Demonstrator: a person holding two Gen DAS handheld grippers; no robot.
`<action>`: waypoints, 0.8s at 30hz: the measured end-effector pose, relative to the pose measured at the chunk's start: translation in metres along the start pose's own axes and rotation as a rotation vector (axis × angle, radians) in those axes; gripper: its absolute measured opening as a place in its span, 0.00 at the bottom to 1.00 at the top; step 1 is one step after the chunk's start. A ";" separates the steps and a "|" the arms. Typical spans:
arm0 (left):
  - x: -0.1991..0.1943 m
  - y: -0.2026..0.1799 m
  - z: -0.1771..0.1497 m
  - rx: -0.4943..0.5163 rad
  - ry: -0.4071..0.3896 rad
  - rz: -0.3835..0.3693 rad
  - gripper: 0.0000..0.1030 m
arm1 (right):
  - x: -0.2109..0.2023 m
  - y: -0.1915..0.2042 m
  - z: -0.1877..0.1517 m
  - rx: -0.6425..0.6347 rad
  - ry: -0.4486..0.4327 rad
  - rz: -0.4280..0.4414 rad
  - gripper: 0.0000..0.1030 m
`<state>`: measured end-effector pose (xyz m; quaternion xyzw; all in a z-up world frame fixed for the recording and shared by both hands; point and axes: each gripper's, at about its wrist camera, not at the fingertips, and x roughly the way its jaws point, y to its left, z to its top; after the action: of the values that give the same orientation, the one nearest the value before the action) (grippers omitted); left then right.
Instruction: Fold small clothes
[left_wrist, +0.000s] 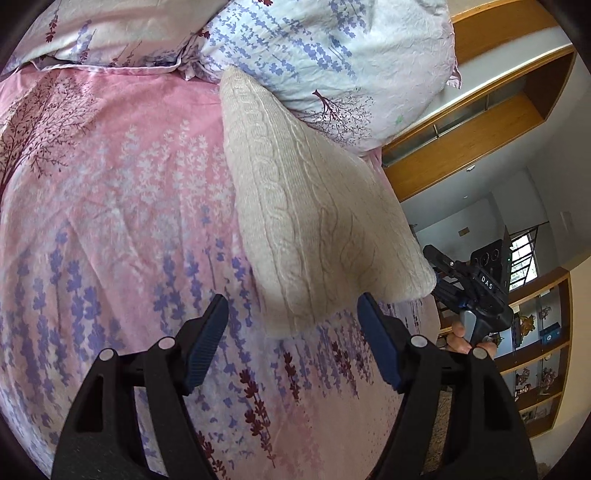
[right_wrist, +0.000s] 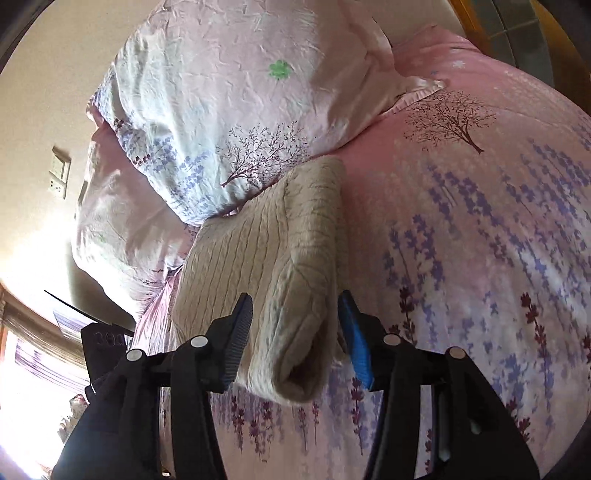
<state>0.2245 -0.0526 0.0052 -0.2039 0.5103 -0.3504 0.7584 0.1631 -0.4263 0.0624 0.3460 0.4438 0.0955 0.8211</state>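
Left wrist view: knit (left_wrist: 314, 221) lies on bedspread (left_wrist: 110, 221), far end against pillow (left_wrist: 332, 55).
Left gripper (left_wrist: 291, 339): jaws apart, empty, near knit's close corner.
Right gripper (right_wrist: 295, 332): jaws apart, straddling a folded edge, not pinching.
Handling: likely soft, light, floppy; pinch doubled near edge.

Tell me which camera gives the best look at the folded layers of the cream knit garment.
The right wrist view. There the cream knit garment shows its stacked folds and an open rolled end between the pads of the open right claw. The left wrist view shows only one smooth cable-knit face.
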 end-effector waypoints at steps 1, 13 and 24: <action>0.000 -0.001 -0.002 0.000 0.000 -0.002 0.69 | -0.001 -0.001 -0.004 -0.005 0.006 -0.001 0.49; 0.013 -0.001 -0.002 0.034 0.017 -0.006 0.13 | -0.020 0.020 -0.005 -0.125 -0.137 -0.009 0.08; 0.004 -0.001 -0.010 0.117 0.013 0.026 0.19 | 0.006 -0.018 -0.010 -0.036 -0.028 -0.106 0.12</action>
<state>0.2161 -0.0562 -0.0002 -0.1502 0.4966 -0.3713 0.7701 0.1561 -0.4325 0.0433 0.3084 0.4480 0.0549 0.8374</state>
